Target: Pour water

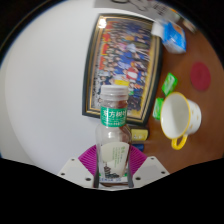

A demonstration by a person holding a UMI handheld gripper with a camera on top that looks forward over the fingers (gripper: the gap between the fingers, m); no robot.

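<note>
Gripper view: jaws clamped on upright bottle [114, 130], hiding its base; cup [179, 117] beside it.

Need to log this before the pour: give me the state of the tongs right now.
Tongs: closed on the water bottle, held upright, a pink pad at each side of its lower part; cap on.

Clear green-labelled bottle [113, 135] upright; white yellow-handled cup [180, 115] just beside.

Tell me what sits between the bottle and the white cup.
Gripper view: bare table between the bottle, held in the gripper, and the white cup; green packets lie just beyond.
</note>
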